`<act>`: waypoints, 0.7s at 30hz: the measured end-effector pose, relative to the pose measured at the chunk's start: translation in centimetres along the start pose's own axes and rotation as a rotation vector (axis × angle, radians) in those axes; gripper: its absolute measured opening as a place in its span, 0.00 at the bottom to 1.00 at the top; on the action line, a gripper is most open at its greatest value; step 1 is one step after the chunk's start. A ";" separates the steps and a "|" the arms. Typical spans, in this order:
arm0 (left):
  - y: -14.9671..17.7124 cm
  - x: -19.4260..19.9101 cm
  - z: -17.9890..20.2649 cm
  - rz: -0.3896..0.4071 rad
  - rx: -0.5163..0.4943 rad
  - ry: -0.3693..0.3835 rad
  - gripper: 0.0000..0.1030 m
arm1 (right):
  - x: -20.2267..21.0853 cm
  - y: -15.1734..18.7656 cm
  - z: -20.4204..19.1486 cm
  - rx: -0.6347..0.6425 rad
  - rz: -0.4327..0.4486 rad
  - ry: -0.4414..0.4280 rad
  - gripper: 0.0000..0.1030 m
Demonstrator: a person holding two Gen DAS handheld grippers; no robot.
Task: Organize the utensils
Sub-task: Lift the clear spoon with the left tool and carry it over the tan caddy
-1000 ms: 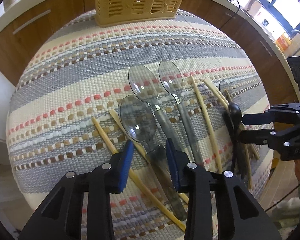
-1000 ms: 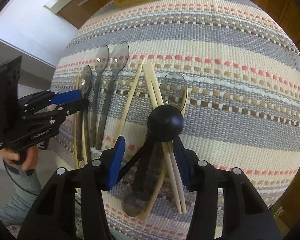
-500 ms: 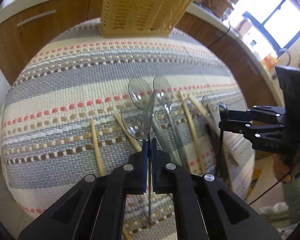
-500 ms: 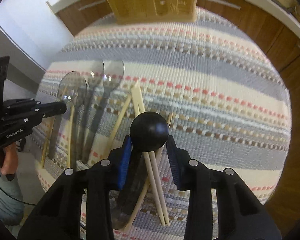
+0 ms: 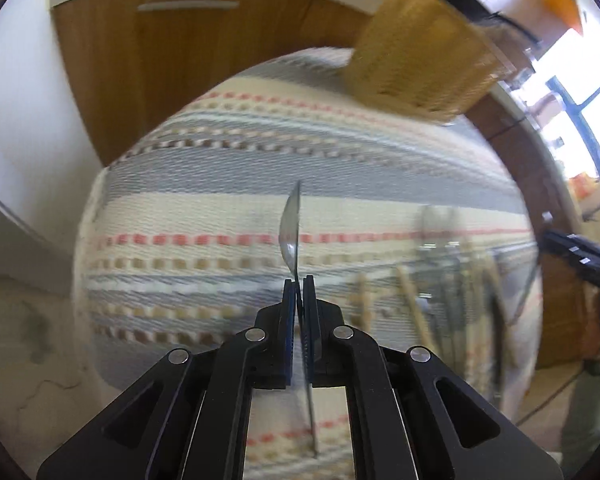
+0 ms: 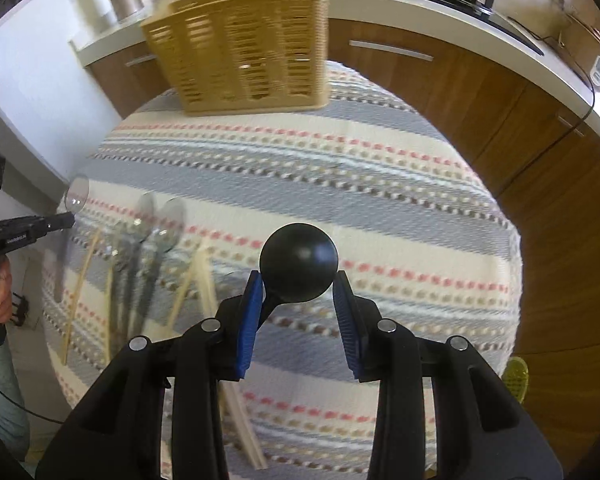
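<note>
We carry a clear spoon [image 5: 291, 224] clenched in left fingers [image 5: 288, 320] and a black ladle [image 6: 298, 268] between the right ones [image 6: 250, 316] (grip unclear) toward the basket [image 6: 244, 40].

A woven cloth [image 6: 380, 208] striped in cream and grey, with dashed rows of coral red, tan and brown, covers the table. A tan slatted basket [image 6: 244, 44] stands before brown wood cabinets [image 6: 440, 80] under a white counter. One spoon [image 5: 291, 228] is clear, another [image 6: 298, 268] black. Chopsticks [image 6: 204, 276] are pale wood. Black grippers carry blue pads [image 6: 249, 320].
</note>
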State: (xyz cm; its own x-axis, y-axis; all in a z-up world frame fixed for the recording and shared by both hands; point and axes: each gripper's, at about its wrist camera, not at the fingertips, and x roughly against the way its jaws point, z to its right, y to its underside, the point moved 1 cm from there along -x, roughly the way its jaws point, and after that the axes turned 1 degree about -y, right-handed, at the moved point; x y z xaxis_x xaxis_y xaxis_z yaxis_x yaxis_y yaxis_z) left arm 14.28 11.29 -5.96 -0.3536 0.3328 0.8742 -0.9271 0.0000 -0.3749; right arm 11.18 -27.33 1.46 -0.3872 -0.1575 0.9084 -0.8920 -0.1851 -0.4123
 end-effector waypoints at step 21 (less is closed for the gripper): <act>-0.1 0.3 2.7 -0.024 -0.182 -0.312 0.10 | -0.9 -0.4 -0.1 0.034 0.006 -0.052 0.32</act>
State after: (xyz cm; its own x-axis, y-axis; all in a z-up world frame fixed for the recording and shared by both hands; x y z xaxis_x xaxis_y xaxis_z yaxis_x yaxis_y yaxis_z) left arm 13.91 8.85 -4.82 -0.3790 0.0264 0.9250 -0.9081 0.1817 -0.3773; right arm 11.82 -27.03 0.80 -0.3789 -0.2084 0.9017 -0.8812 -0.2164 -0.4203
